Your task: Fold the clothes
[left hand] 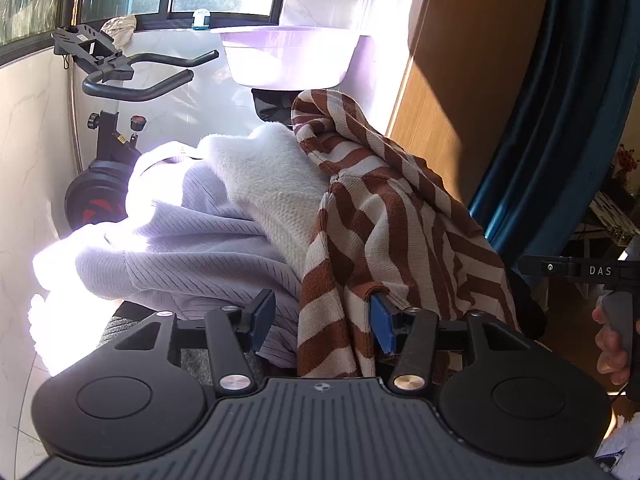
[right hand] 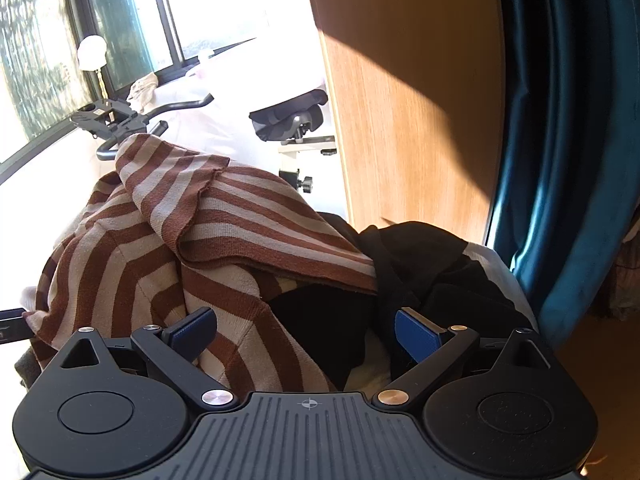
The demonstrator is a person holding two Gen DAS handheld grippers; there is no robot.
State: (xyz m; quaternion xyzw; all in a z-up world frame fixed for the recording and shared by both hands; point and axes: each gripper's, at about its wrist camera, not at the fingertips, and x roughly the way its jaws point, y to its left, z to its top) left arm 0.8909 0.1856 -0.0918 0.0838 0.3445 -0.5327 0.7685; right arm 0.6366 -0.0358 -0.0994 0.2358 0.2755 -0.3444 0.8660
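A pile of clothes lies in front of me. On top is a brown and cream striped knit [left hand: 384, 216], also in the right wrist view [right hand: 168, 248]. Left of it are a lilac ribbed garment [left hand: 192, 248] and a fluffy white sweater [left hand: 272, 176]. Black clothing [right hand: 424, 276] lies right of the striped knit. My left gripper [left hand: 322, 320] is open, its fingers astride the striped knit's hanging edge. My right gripper [right hand: 306, 334] is open over the striped knit and the black clothing. The right gripper and hand show in the left wrist view [left hand: 600, 280].
An exercise bike [left hand: 120, 80] stands behind the pile by the window, its saddle [right hand: 288, 116] near a wooden panel [right hand: 400, 100]. A lilac basin [left hand: 288, 56] sits behind. A dark teal curtain [right hand: 568, 120] hangs on the right.
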